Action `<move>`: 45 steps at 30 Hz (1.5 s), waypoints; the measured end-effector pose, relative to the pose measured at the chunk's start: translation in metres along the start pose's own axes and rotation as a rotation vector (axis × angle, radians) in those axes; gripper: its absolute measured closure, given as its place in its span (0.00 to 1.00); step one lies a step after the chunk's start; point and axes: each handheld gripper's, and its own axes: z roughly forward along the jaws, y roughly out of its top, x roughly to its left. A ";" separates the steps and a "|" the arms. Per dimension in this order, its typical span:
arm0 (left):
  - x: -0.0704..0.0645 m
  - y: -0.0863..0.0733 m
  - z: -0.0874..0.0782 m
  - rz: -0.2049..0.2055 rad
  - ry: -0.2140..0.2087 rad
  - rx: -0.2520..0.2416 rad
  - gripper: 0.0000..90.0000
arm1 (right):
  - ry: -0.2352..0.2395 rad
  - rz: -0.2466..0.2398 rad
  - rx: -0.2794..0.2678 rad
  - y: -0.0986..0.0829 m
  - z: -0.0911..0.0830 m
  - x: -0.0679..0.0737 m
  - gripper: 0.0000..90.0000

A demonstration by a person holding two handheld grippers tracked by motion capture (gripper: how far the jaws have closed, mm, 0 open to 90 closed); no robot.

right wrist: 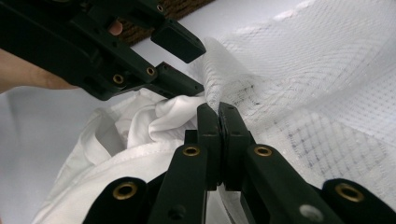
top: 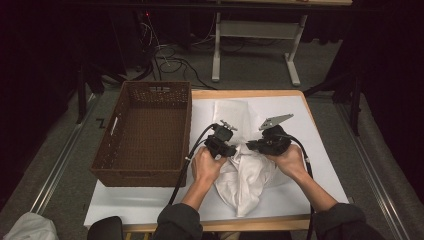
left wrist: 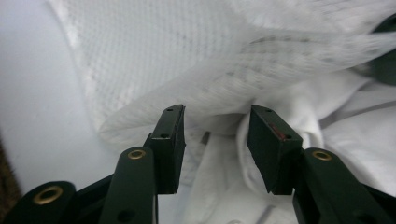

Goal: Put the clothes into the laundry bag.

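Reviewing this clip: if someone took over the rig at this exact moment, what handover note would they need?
Right gripper: jaws shut on the white mesh bag.
Left gripper: jaws open, a fold of the mesh bag between them, not yet closed.
White garment: bunched on the white table cover, partly under the mesh bag.
Wicker basket: at the left, nothing in it.
Done: one grip on the bag.
Left, probably: close the left jaws, open the bag, get the garment in.
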 end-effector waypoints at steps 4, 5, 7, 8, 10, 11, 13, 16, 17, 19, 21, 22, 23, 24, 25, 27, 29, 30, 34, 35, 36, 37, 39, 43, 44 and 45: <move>0.008 -0.007 0.003 -0.045 0.002 0.015 0.61 | -0.004 -0.003 -0.007 0.004 -0.001 0.000 1.00; 0.009 -0.008 0.004 -0.058 0.002 0.015 0.62 | -0.006 0.000 -0.002 0.004 -0.002 0.000 1.00; 0.010 -0.009 0.004 -0.076 -0.004 0.003 0.62 | -0.009 0.003 -0.002 0.005 -0.002 0.000 1.00; 0.011 -0.009 0.003 -0.083 -0.012 -0.010 0.63 | -0.010 0.000 -0.004 0.005 -0.002 -0.001 1.00; 0.013 -0.010 0.000 -0.088 -0.035 -0.045 0.65 | -0.012 -0.005 -0.006 0.004 -0.002 -0.002 1.00; 0.013 -0.011 -0.003 -0.098 -0.046 -0.042 0.66 | -0.013 0.001 -0.007 0.004 -0.003 -0.003 1.00; 0.014 -0.011 -0.007 -0.104 -0.048 -0.043 0.66 | -0.014 0.008 -0.009 0.003 -0.003 -0.005 1.00; 0.018 -0.012 -0.014 -0.101 -0.036 -0.042 0.66 | -0.020 0.019 -0.008 0.003 -0.003 -0.007 1.00; 0.019 -0.013 -0.015 -0.105 -0.032 -0.041 0.67 | -0.022 0.016 -0.009 0.003 -0.003 -0.008 1.00; 0.022 -0.013 -0.014 -0.118 -0.037 -0.022 0.68 | -0.024 0.015 -0.006 0.003 -0.002 -0.008 1.00; 0.021 -0.014 -0.006 -0.117 -0.046 0.019 0.68 | -0.024 0.014 -0.003 0.003 -0.002 -0.007 1.00; 0.020 -0.015 0.000 -0.117 -0.055 0.037 0.68 | -0.026 0.011 0.001 0.004 -0.001 -0.007 1.00; 0.019 -0.015 0.005 -0.120 -0.063 0.058 0.68 | -0.028 0.014 0.000 0.004 -0.001 -0.007 1.00; 0.018 -0.016 0.011 -0.120 -0.065 0.075 0.68 | -0.028 0.015 0.000 0.004 -0.001 -0.007 1.00; 0.017 -0.017 0.015 -0.126 -0.070 0.086 0.68 | -0.028 0.012 -0.001 0.004 -0.001 -0.008 1.00; 0.019 -0.018 0.021 -0.141 -0.071 0.098 0.69 | -0.029 0.018 0.002 0.004 -0.002 -0.009 1.00; 0.022 -0.018 0.023 -0.141 -0.055 0.090 0.65 | -0.031 0.022 -0.001 0.005 -0.002 -0.009 1.00; 0.022 -0.017 0.023 -0.139 -0.041 0.077 0.63 | -0.032 0.017 -0.002 0.005 -0.002 -0.010 1.00; 0.023 -0.012 0.025 -0.148 -0.018 0.047 0.61 | -0.035 0.020 0.003 0.006 0.001 -0.009 1.00; 0.022 -0.011 0.027 -0.148 -0.016 0.053 0.62 | -0.034 0.022 0.005 0.007 0.002 -0.009 1.00; 0.021 -0.010 0.030 -0.142 -0.015 0.060 0.63 | -0.034 0.017 0.006 0.007 0.002 -0.008 1.00; 0.019 -0.008 0.032 -0.138 -0.023 0.068 0.63 | -0.035 0.014 0.007 0.007 0.002 -0.008 1.00; 0.016 -0.007 0.036 -0.127 -0.037 0.077 0.63 | -0.033 0.010 0.008 0.008 0.002 -0.008 1.00; 0.016 -0.005 0.048 -0.126 -0.053 0.124 0.65 | -0.034 0.018 0.012 0.007 0.002 -0.009 1.00; 0.017 -0.005 0.051 -0.131 -0.063 0.127 0.68 | -0.034 0.025 0.013 0.007 0.002 -0.009 1.00; 0.017 -0.005 0.052 -0.131 -0.077 0.132 0.72 | -0.033 0.026 0.011 0.007 0.002 -0.009 1.00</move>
